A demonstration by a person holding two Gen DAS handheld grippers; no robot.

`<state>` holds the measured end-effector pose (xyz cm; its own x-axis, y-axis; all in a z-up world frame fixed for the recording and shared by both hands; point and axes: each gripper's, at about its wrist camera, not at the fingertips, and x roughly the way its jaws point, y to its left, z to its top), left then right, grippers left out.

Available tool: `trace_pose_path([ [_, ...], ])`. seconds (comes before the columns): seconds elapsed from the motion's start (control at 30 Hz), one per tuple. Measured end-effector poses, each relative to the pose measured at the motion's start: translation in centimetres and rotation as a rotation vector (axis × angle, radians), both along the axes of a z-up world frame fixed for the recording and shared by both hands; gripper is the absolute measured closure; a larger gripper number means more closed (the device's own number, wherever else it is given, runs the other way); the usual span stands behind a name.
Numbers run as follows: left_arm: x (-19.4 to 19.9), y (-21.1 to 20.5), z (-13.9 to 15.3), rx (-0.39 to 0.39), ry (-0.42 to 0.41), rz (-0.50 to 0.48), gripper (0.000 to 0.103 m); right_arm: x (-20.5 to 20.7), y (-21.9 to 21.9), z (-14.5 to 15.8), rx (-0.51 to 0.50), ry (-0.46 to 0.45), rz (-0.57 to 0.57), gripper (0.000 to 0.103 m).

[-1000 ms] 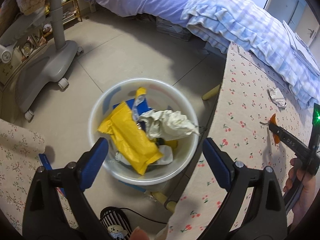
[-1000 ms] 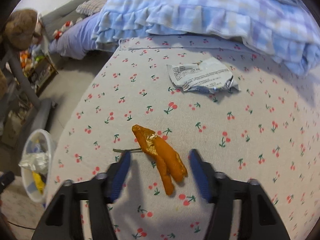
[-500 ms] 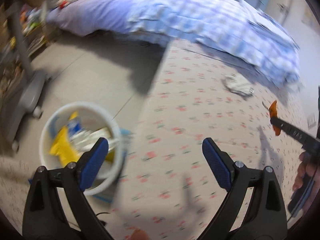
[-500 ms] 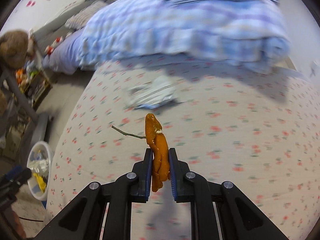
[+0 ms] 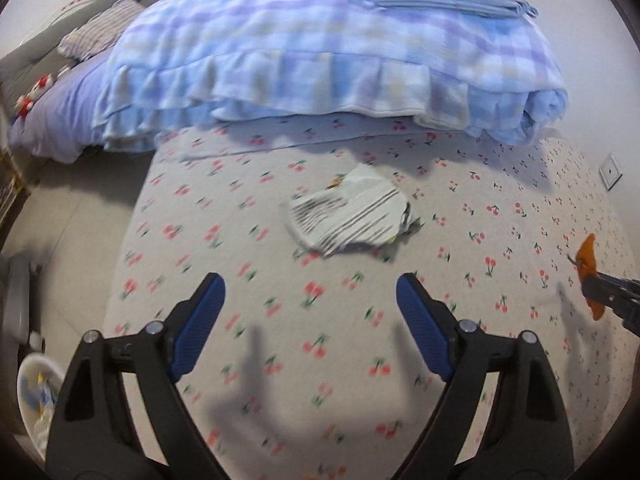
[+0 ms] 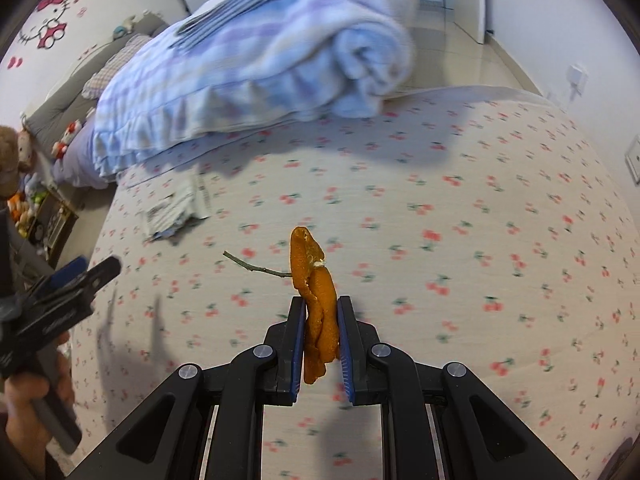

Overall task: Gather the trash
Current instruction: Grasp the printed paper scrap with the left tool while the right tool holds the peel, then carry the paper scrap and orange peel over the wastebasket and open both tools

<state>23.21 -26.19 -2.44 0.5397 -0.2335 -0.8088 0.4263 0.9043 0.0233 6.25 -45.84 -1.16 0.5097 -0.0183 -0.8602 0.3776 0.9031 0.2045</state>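
Right gripper point(image 6: 319, 334) now clamped on orange peel point(image 6: 314, 300), peel lifted clear of cherry-print table point(image 6: 460, 280), twig trailing off its side. A second ago peel lay flat between wide jaws. Left gripper point(image 5: 310, 320) swung off white bin point(image 5: 28, 384) at floor edge, now over table facing crumpled paper wrapper point(image 5: 352, 216); jaws wide, narrowing slightly, nothing between. Peel likely bin-bound; wrapper looks next.
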Motion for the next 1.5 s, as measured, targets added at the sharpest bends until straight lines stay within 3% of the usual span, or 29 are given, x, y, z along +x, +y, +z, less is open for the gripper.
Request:
trace_pose_path([
  [0.2,1.4,-3.8,-1.7,0.039,-0.055,-0.113,0.019,-2.1,-2.4,-0.8,-0.009,0.024,-0.005,0.087],
  [0.33,2.6,-5.5,-3.4,0.076,-0.018,-0.135,0.039,-3.3,-4.0,-1.6,-0.003,0.051,-0.028,0.087],
  [0.47,3.1,-5.4,-3.3,0.047,-0.017,-0.107,0.049,-4.4,-4.9,-1.7,-0.007,0.055,-0.044,0.087],
  [0.53,3.2,-5.4,-3.2,0.067,-0.021,-0.099,0.061,-4.9,-5.1,-1.6,-0.005,0.052,-0.048,0.087],
  [0.6,3.4,-5.2,-2.9,0.107,-0.031,-0.087,0.084,-5.3,-5.2,-1.4,0.002,0.047,-0.05,0.087],
  [0.7,3.9,-4.2,-2.1,0.088,-0.003,-0.076,0.093,-5.8,-5.1,-1.0,0.001,0.04,-0.055,0.087],
  [1.07,-0.2,1.2,2.8,0.066,0.005,-0.035,0.096,-6.7,-2.3,2.5,-0.008,-0.044,-0.022,0.087],
  [1.5,-6.8,9.6,5.6,0.036,0.005,-0.025,0.096,-8.0,2.9,4.2,-0.036,-0.089,0.048,0.087],
])
